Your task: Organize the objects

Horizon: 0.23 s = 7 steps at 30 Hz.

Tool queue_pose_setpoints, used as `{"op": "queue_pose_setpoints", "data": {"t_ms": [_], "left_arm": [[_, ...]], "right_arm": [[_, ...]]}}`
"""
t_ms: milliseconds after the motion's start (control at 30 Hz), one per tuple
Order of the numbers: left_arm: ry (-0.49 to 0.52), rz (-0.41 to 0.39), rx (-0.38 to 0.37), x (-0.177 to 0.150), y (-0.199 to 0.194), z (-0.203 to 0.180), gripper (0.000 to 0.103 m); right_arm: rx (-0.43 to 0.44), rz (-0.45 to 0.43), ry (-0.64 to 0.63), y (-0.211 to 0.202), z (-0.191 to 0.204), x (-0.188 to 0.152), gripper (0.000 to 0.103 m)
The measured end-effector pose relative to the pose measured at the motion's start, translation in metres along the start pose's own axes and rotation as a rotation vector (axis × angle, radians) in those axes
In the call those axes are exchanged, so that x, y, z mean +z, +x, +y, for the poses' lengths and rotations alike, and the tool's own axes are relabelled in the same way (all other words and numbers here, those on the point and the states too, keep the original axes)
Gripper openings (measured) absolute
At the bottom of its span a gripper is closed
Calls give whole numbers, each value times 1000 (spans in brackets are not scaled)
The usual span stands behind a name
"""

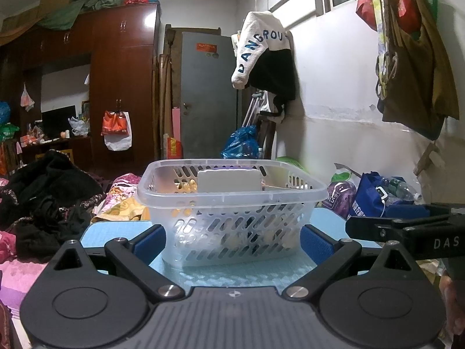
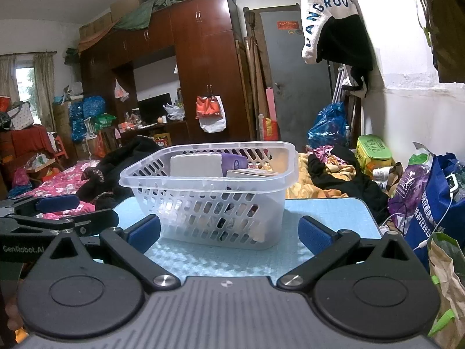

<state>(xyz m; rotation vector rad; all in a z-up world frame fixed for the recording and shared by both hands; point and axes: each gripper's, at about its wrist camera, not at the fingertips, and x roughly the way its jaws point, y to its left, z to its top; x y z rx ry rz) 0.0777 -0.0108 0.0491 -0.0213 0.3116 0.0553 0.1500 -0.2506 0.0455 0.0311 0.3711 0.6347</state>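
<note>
Pale blue matting covers the small table (image 1: 122, 232), the biggest thing in play, with a cluttered bed and heaps of clothes behind it. On the table stands a clear plastic basket (image 1: 232, 200) with slotted walls, close in front of both cameras. Inside it a white box (image 1: 229, 181) leans upright, a purple packet (image 2: 234, 161) sits just behind it, and a flat carton (image 2: 250, 173) lies beside them; other things show dimly through the slots but are too blurred to name.

Both pairs of tongs hang low over the near edge of the table, side by side. The left gripper (image 1: 232, 244) has its blue pads spread wide, one on each side of the basket as seen from its camera, holding nothing. The right gripper (image 2: 229, 232) is spread just as wide and is likewise empty.

Nothing loose shows on the bare mat, so the sorting looks near its end or paused between items. The next move likely calls for finding whatever remains outside the basket, or else closing on the rim to shift the basket itself.
</note>
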Motion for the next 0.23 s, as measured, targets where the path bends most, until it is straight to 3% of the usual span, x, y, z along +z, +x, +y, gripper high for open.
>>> {"op": "queue_pose_setpoints", "data": {"t_ms": [233], "left_arm": [[26, -13, 12, -3, -1, -7, 100]], "right_arm": [[5, -2, -13, 0, 0, 0, 103]]}}
